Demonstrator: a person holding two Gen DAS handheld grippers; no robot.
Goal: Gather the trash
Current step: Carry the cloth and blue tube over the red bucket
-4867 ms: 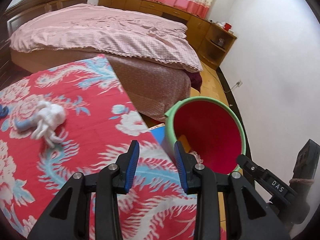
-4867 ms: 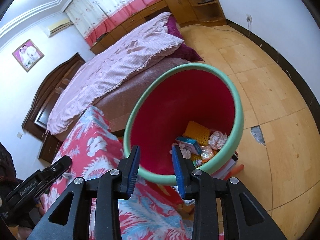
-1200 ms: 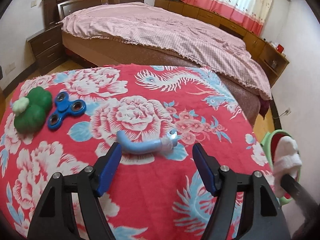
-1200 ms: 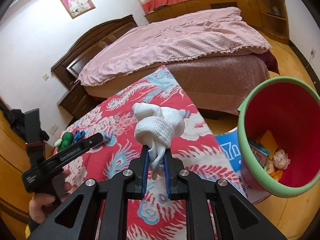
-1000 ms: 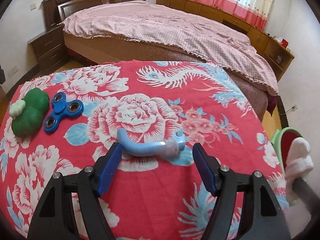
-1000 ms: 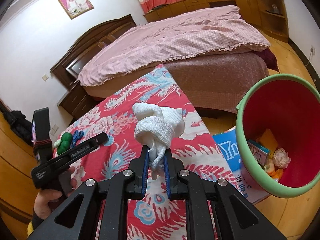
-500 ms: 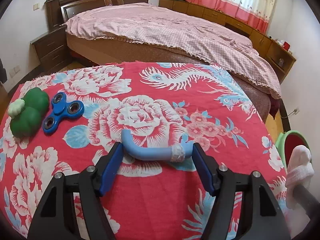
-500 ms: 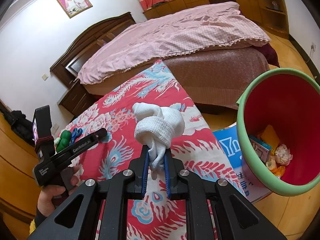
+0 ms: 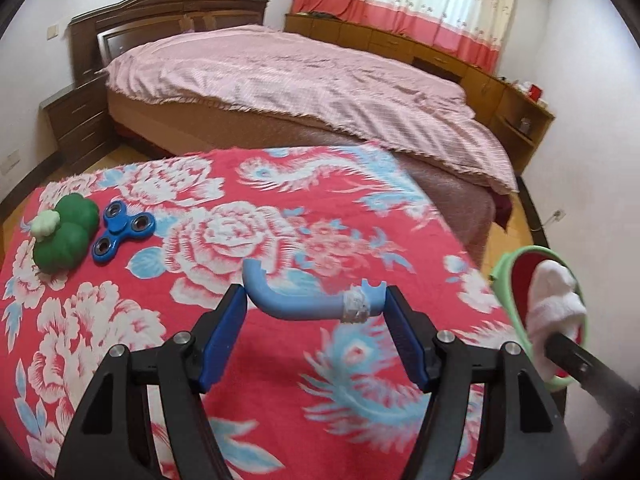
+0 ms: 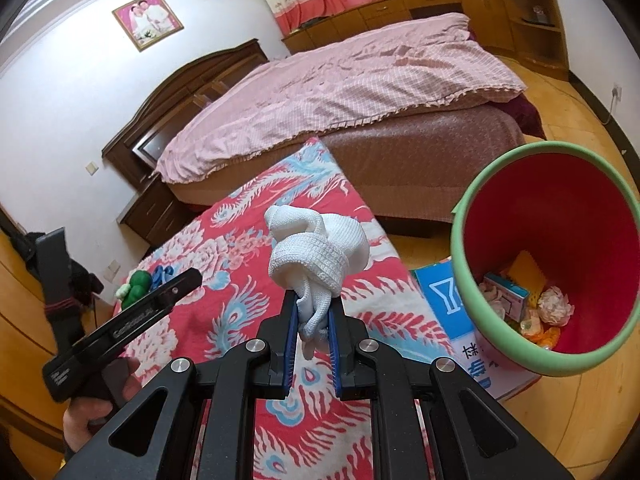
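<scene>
My left gripper [image 9: 314, 300] is shut on a curved blue plastic piece [image 9: 296, 308] with tape wrapped near its right end. It holds the piece crosswise, just above the red flowered tablecloth [image 9: 280, 208]. My right gripper [image 10: 314, 308] is shut on a knotted white cloth [image 10: 316, 248] and carries it above the table's right edge. The red bin with a green rim [image 10: 464, 264] stands on the floor to the right, with several scraps at its bottom. In the left wrist view the white cloth [image 9: 556, 300] shows in front of the bin [image 9: 504, 280].
A green toy [image 9: 64, 236] and a blue fidget spinner [image 9: 120, 228] lie at the table's far left. A blue and white box [image 10: 444, 292] sits under the bin. A bed with a pink cover [image 9: 300, 92] stands behind the table. A person's hand [image 10: 92, 412] grips the left tool.
The left jaws came in around the blue piece and lifted it off the cloth. The right gripper keeps the white cloth, with little movement.
</scene>
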